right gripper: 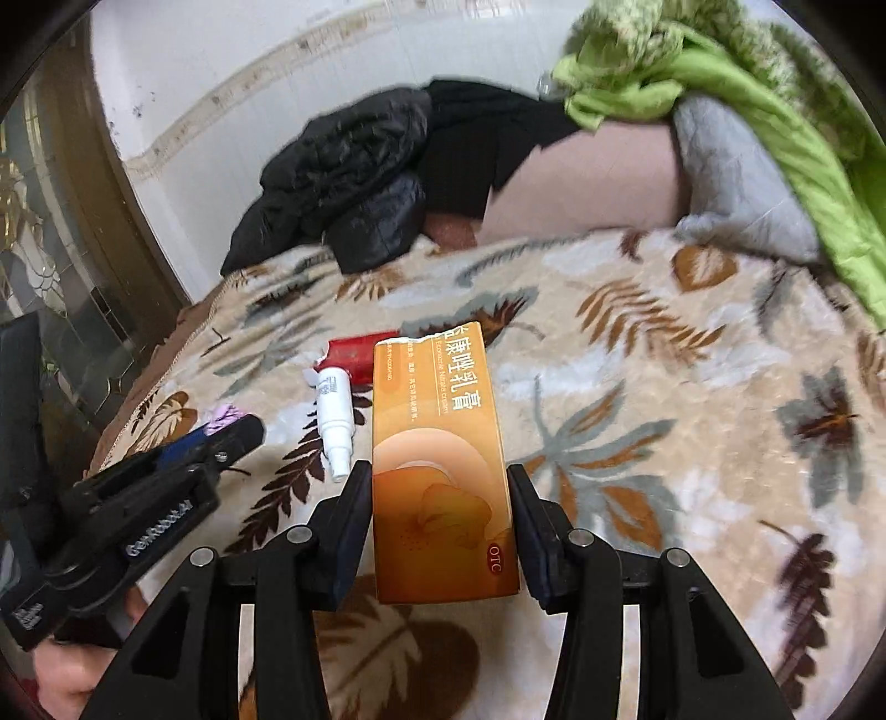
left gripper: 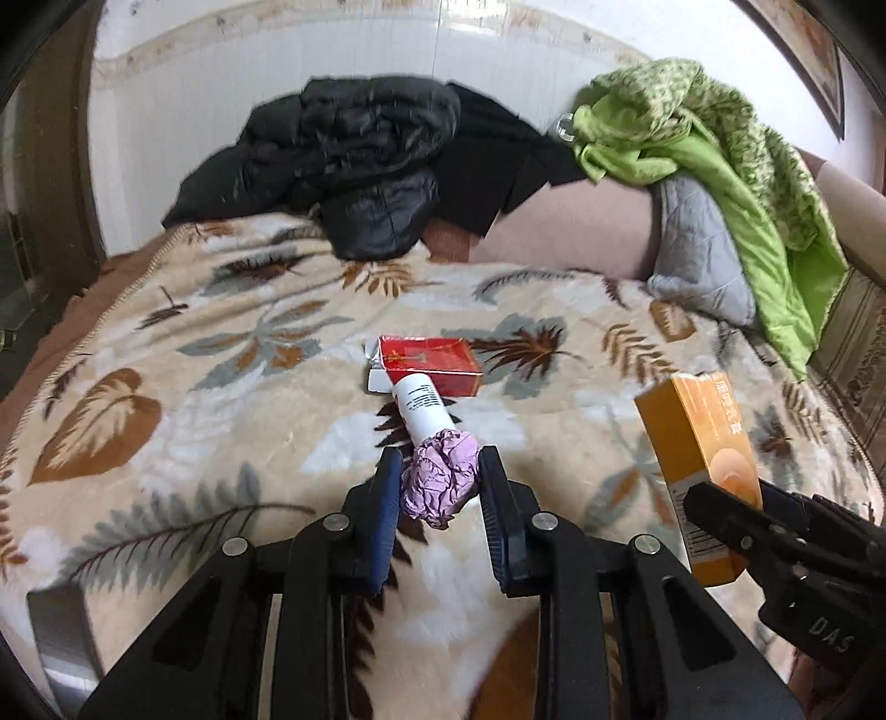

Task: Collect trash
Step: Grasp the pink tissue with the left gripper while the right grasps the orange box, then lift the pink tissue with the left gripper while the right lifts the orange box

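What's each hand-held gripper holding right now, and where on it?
Left hand-held gripper: crumpled purple paper ball, pinched across its sides. Right hand-held gripper: orange cardboard ointment box, clamped on its long side faces near the lower end.

A: Setting recorded?

B: A bedroom in a home. A bed filled most of the frame, covered by a plush cream blanket printed with brown and grey leaves.

A: Other evidence?

B: A heap of black padded jackets lay at upper centre, against the far edge of the bed. A green patterned quilt and a grey quilted pillow were piled at upper right. Behind them stood a white tiled wall with a pale decorative border.

A: Anything at the edges?

B: A brown wooden door frame ran down the upper left of the right wrist view, with patterned glass beside it.
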`<action>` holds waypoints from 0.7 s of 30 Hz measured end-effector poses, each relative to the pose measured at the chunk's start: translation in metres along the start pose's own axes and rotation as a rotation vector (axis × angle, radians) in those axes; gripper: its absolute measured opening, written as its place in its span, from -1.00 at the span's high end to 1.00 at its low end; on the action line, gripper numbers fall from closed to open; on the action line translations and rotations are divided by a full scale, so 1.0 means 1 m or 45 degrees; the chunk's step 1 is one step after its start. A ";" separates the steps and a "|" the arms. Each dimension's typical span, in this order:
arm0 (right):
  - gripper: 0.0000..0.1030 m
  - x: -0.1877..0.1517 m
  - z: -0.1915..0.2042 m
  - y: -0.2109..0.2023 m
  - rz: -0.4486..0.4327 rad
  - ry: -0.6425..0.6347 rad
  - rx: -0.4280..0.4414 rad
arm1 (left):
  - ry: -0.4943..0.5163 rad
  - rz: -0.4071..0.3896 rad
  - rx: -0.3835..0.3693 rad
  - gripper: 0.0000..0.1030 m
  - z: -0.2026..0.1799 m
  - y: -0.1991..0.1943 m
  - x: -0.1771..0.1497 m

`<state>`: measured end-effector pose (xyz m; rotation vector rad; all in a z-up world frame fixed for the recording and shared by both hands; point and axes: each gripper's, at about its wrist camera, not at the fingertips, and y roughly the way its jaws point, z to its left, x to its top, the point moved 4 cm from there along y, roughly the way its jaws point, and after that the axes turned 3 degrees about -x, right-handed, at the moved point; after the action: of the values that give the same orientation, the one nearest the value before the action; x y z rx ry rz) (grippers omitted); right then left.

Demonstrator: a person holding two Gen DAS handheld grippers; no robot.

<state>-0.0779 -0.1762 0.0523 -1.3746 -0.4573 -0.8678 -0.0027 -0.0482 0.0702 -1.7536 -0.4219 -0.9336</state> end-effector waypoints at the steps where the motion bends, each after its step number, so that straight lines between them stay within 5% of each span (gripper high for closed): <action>1: 0.01 -0.006 -0.003 -0.009 -0.010 0.000 -0.007 | -0.007 -0.023 -0.006 0.48 -0.002 -0.011 -0.001; 13: 0.01 -0.059 0.001 -0.085 -0.054 -0.068 0.054 | 0.185 -0.102 0.165 0.48 -0.031 -0.119 -0.063; 21: 0.00 -0.069 0.011 -0.089 -0.045 -0.094 0.079 | 0.170 -0.121 0.286 0.48 -0.021 -0.117 -0.080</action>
<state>-0.1861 -0.1439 0.0620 -1.3485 -0.5625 -0.8270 -0.1399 -0.0102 0.0872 -1.4697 -0.5064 -1.0228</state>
